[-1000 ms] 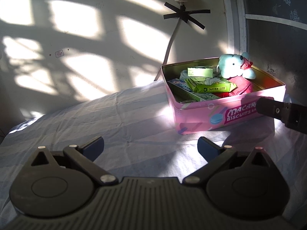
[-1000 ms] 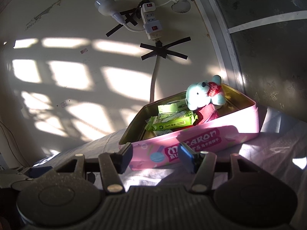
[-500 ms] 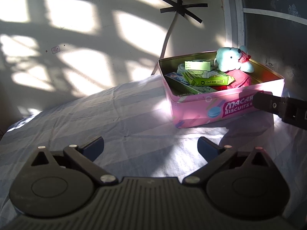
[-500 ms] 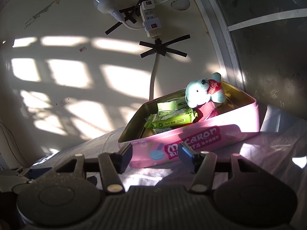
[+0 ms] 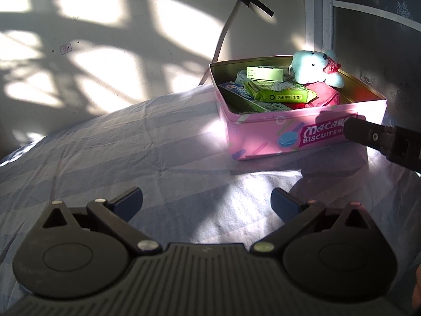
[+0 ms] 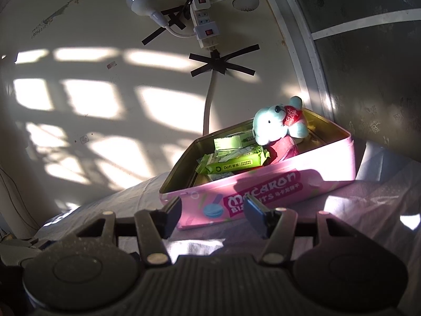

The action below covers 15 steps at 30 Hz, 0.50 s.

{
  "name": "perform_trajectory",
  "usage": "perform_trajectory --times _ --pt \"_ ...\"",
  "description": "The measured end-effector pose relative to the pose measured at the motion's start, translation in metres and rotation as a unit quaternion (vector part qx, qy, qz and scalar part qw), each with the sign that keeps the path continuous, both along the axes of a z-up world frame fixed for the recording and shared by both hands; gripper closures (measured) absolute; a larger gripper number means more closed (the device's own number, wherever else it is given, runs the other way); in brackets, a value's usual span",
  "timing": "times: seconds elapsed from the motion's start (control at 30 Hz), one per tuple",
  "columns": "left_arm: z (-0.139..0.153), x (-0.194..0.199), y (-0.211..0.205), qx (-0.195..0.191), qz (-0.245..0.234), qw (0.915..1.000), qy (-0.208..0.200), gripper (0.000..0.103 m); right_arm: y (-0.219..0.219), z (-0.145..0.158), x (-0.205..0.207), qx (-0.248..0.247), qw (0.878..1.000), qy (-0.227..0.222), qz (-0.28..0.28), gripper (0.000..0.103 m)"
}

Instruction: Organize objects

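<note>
Sitting on striped bedsheet (image 5: 163,142): pink tin (image 5: 265,137), lid off, "MACARON BISCUITS" printed on the near wall; sun is hitting that wall and the cloth in front of it.
Tin contents: plush bear (image 5: 311,67) with red scarf is lying on top at the far right end; green Dafi pack (image 5: 279,95) is lying across the middle; pale green carton (image 5: 265,73) is sitting behind it; toothpaste box (image 5: 236,90) is running along the left wall; red pouch (image 5: 322,97) is showing under the bear.
Left gripper (image 5: 206,201): hovering over bare sheet, fingers spread wide, nothing between them; tin is ahead and to its right, well apart.
Right gripper (image 6: 211,212): fingers parted at a medium gap, holding nothing; fingertips are lining up against the tin's near wall, over the label. Contact with the wall: cannot tell from either view.
Cross-check: in the left wrist view one right-gripper finger (image 5: 368,134) is reaching in from the right edge, overlapping the tin's label and casting a shadow on the wall.
Wall behind: power strip (image 6: 204,27) is hanging up top, a white bulb (image 6: 142,4) plugged beside it; white cable (image 6: 210,100) is dropping down behind the tin, held by black tape cross (image 6: 222,62).
</note>
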State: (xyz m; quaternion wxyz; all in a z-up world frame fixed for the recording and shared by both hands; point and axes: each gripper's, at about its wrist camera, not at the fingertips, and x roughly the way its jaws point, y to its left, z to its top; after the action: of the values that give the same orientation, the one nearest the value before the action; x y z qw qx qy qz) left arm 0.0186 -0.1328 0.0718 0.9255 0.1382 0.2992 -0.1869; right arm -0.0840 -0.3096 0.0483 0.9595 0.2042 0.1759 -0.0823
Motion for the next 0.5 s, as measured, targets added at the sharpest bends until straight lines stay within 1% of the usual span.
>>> perform_trajectory --times 0.5 --pt "-0.0004 0.0031 0.0009 0.000 -0.003 1.0000 0.007 0.000 -0.0006 -0.0004 0.0024 0.000 1.000 0.004 0.003 0.049"
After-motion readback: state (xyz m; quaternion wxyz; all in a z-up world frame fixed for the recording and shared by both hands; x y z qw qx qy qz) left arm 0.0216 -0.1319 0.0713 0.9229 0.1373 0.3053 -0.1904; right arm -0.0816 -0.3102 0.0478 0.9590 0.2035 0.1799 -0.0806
